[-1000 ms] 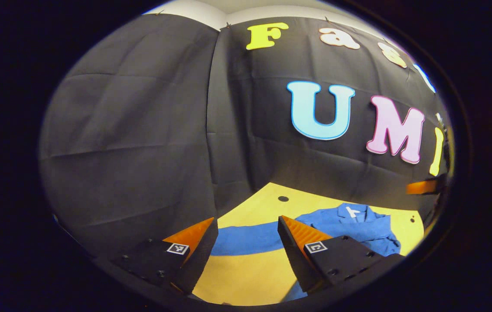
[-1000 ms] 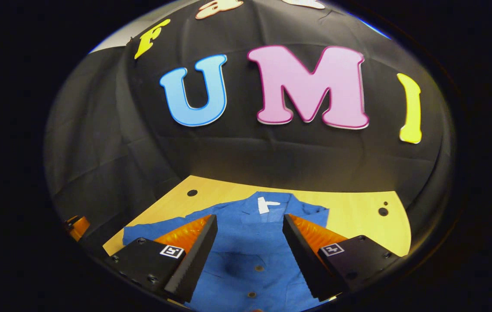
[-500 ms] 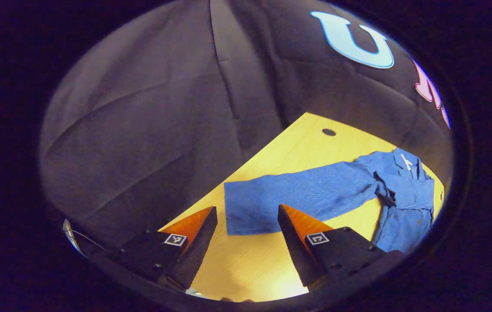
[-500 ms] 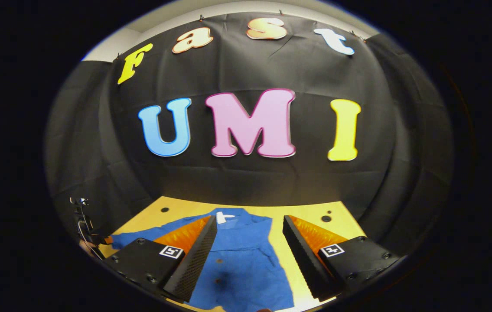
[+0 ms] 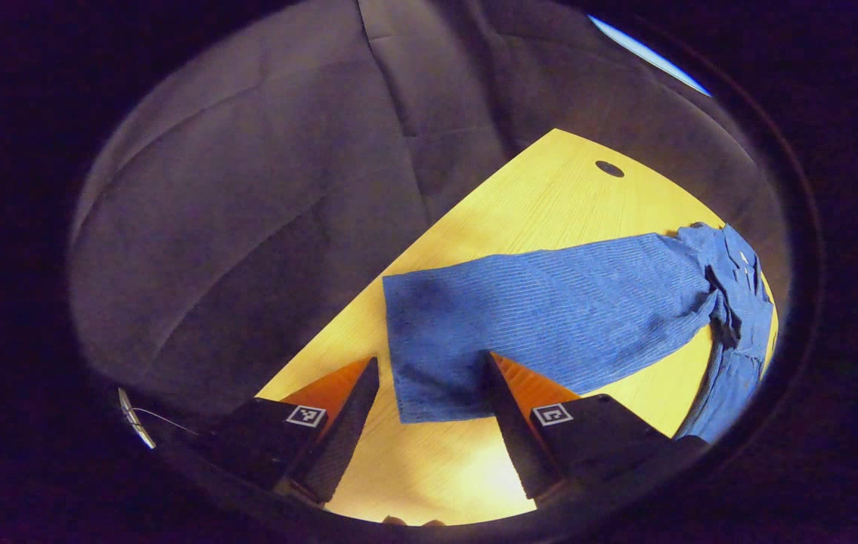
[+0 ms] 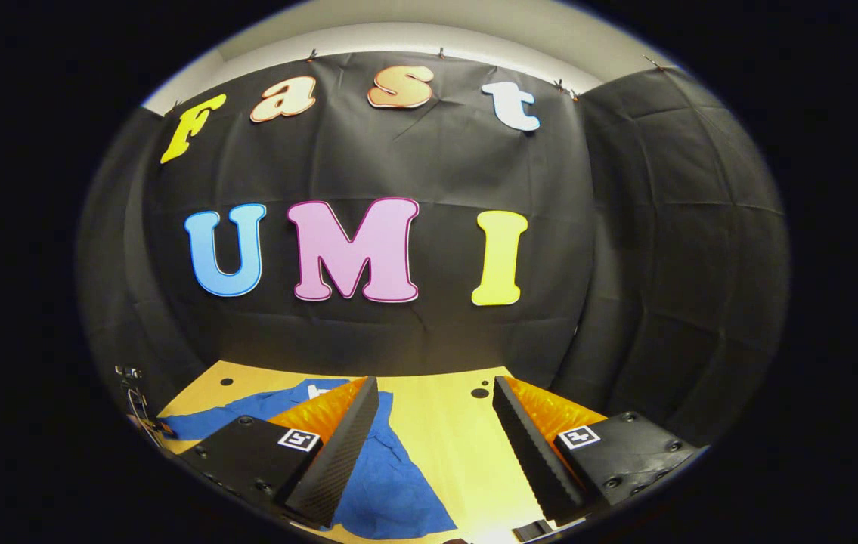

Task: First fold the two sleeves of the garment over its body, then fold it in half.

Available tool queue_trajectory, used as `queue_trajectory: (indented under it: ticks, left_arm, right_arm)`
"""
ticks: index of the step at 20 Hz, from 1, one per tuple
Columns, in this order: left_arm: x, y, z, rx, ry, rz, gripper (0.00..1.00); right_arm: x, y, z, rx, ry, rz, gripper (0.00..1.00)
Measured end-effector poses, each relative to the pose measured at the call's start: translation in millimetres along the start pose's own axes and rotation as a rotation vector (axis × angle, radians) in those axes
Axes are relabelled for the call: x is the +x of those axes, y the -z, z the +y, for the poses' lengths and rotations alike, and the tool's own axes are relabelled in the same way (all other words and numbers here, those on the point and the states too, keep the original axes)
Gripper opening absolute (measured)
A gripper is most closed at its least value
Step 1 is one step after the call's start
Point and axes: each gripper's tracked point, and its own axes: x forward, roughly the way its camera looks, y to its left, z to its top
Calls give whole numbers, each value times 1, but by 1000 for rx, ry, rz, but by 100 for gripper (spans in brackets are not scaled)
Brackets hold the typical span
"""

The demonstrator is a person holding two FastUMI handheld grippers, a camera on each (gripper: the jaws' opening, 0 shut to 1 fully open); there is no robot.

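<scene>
The blue button-up shirt (image 5: 731,302) is lying on the wooden tabletop (image 5: 549,196), one sleeve (image 5: 542,317) stretching flat toward the tabletop's left edge — not yet folded over the body. The left tool (image 5: 429,378) is hanging wide open just above the cuff, its fingers straddling the cuff's corner without pressing on it. The right tool (image 6: 436,408) is also gaping wide, holding nothing, over bare wood beside the shirt's body (image 6: 391,491). The right sleeve cannot be made out, and the halving fold is, by my judgement, yet to come.
</scene>
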Motion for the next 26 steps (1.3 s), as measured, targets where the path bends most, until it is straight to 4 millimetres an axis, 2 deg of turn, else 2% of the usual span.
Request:
queue_trajectory:
  ticks: [3, 5, 6, 7, 8, 11, 13, 14, 16, 17, 18, 21, 23, 26]
  left_arm:
    - [-2, 1, -2, 16, 29, 24, 81]
    - [2, -5, -5, 50, 42, 41, 71]
    - [6, -4, -9, 67, 43, 48, 76]
    - [5, -2, -16, 63, 57, 70, 76]
    - [7, -2, -18, 64, 63, 81, 61]
    - [6, -3, -18, 15, 74, 86, 63]
    - [4, -1, -24, 8, 73, 85, 50]
    - [9, 1, -30, 16, 77, 85, 31]
    - [3, 1, -32, 47, 74, 86, 8]
    - [1, 1, -34, 61, 87, 81, 8]
    - [0, 1, -35, 74, 95, 78, 1]
    - [-4, 3, -41, 46, 117, 74, 1]
    - [-15, -3, -47, 15, 125, 37, 1]
    - [-43, -20, -81, 34, 191, -34, 1]
  right_arm:
    - [-3, -4, 13, -23, -17, -12, 98]
    - [-4, -1, 20, -26, -38, -5, 98]
    - [-4, 1, 21, -29, -42, 1, 98]
    - [-4, 1, 24, -26, -47, 2, 97]
    - [-4, 3, 27, -22, -50, 3, 96]
    - [-5, 7, 24, -29, -51, 14, 96]
    - [-4, 6, 20, -30, -45, 14, 96]
    - [-6, 5, 17, -30, -44, 13, 96]
    - [-6, 5, 9, -38, -34, 15, 96]
    - [-5, 6, 6, -41, -28, 15, 96]
    - [-5, 6, 3, -42, -23, 16, 96]
    - [-4, 13, -5, -56, -18, 27, 96]
    - [0, 14, -8, -65, -24, 27, 96]
    - [9, 19, -11, -74, -44, 29, 96]
